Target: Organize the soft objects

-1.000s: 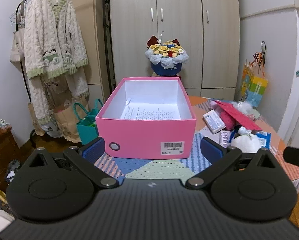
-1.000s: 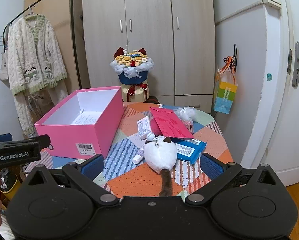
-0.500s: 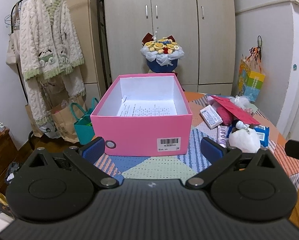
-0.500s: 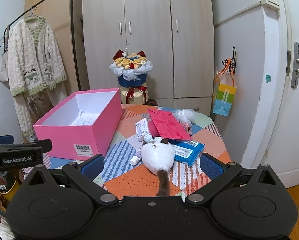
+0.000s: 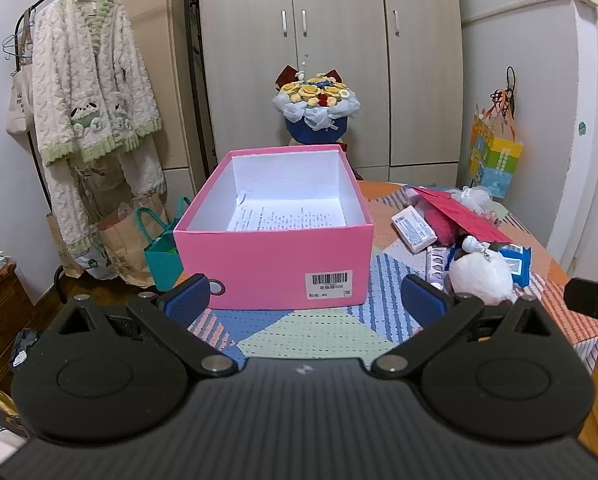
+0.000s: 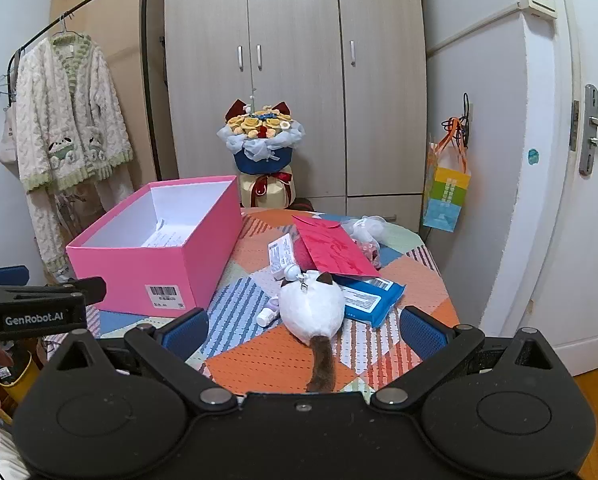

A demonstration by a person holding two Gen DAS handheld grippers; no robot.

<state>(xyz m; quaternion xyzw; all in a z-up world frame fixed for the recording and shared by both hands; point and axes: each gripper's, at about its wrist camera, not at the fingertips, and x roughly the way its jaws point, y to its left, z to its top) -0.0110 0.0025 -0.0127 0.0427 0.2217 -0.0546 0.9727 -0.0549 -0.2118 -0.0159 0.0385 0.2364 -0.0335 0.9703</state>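
An open pink box (image 5: pixel 275 260) with a printed sheet inside stands on the patchwork-covered table; it also shows in the right wrist view (image 6: pixel 167 264). A white plush cat (image 6: pixel 311 306) with a brown tail lies right of the box, straight ahead of my right gripper (image 6: pixel 303 324), which is open and empty. The cat also shows in the left wrist view (image 5: pixel 481 276). A pink fluffy item (image 5: pixel 439 226) and a white soft bundle (image 6: pixel 365 228) lie farther back. My left gripper (image 5: pixel 305 300) is open and empty in front of the box.
A red envelope (image 6: pixel 333 246), a blue wipes pack (image 6: pixel 369 300), a white packet (image 5: pixel 413 228) and a small bottle (image 6: pixel 268 314) clutter the table's right side. A flower bouquet (image 6: pixel 261 140) stands behind. A coat rack with a fleece robe (image 5: pixel 87 92) and bags (image 5: pixel 159 248) is at left.
Both grippers have drawn back and risen a little, so the box and the cat look slightly smaller and farther. Both stay open. Nothing on the table has moved.
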